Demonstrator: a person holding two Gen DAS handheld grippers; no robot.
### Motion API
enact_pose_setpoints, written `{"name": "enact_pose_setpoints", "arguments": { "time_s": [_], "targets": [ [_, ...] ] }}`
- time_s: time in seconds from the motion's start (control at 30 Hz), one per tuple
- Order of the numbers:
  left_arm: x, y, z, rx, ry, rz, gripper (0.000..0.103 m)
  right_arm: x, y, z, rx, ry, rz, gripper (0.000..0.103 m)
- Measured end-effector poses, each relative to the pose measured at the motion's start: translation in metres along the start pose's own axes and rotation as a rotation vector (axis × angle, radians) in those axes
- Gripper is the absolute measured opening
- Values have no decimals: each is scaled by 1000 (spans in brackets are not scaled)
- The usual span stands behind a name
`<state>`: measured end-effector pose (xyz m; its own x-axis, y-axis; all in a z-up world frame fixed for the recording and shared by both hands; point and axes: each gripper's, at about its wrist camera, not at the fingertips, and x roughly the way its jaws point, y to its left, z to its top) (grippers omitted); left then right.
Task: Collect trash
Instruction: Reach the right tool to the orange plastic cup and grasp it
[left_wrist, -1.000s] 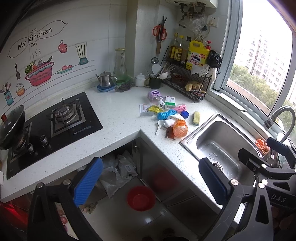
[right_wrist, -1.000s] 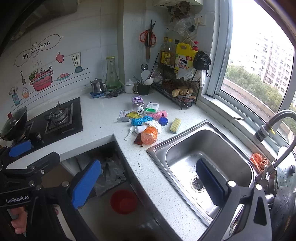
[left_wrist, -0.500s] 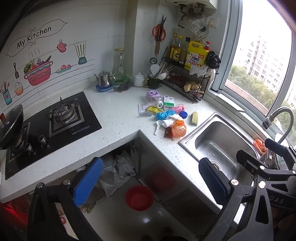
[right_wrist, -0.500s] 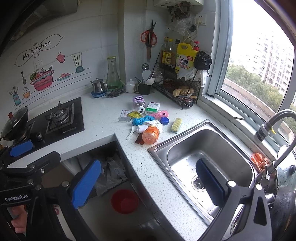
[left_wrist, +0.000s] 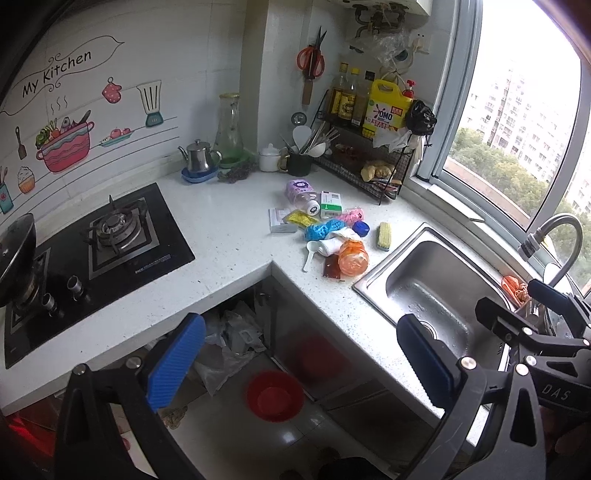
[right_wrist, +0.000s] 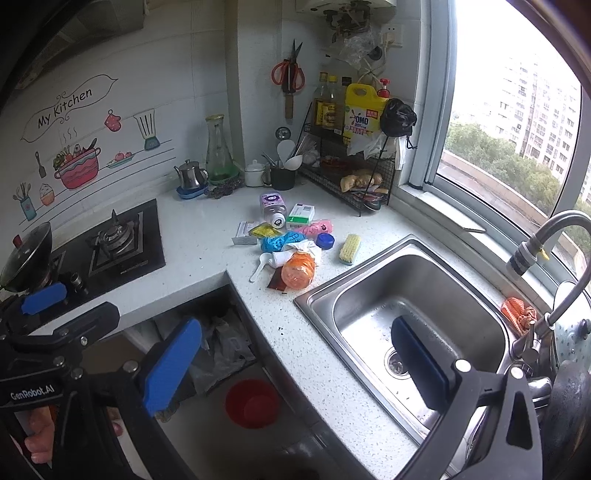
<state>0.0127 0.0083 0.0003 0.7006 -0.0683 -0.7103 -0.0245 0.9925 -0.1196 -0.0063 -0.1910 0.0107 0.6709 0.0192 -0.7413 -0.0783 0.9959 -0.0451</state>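
A heap of trash lies on the white counter between stove and sink: an orange bottle (left_wrist: 353, 255) (right_wrist: 298, 270), a clear bottle with a purple label (left_wrist: 302, 195) (right_wrist: 273, 208), a green-and-white box (left_wrist: 331, 204) (right_wrist: 300, 216), blue and pink wrappers, a white spoon (left_wrist: 311, 253) and a blue cap (right_wrist: 325, 240). A red bin (left_wrist: 274, 395) (right_wrist: 252, 403) stands on the floor below the counter corner. My left gripper (left_wrist: 301, 363) and right gripper (right_wrist: 295, 363) both hang open and empty, well short of the heap.
A steel sink (right_wrist: 417, 325) with a curved tap (right_wrist: 550, 236) fills the right. A gas stove (left_wrist: 110, 240) and a black pan (left_wrist: 16, 251) sit left. A wire rack (left_wrist: 365, 162) with bottles stands against the back wall. Plastic bags (left_wrist: 236, 339) lie in the open space under the counter.
Both views have drifted slightly, the scene shifting a little left and up. Nothing on the counter has moved and both grippers stay open.
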Motion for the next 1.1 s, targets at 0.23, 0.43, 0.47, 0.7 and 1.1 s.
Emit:
{"name": "enact_pose_setpoints", "arguments": {
  "time_s": [0.23,0.43,0.47,0.7,1.1],
  "targets": [
    [35,16,28,-40,22,-11,103,30,-10,14,25,27,-2,103],
    [88,24,56,-57,53,18,103,78,-20,37,12,59,23,103],
    [100,24,61,-58,69,29,103,89,-21,41,11,70,31,103],
    [180,33,83,-88,178,57,103,179,-19,68,-19,200,98,103],
    [290,35,79,-73,354,86,103,309,-28,55,19,481,113,102]
  ]
}}
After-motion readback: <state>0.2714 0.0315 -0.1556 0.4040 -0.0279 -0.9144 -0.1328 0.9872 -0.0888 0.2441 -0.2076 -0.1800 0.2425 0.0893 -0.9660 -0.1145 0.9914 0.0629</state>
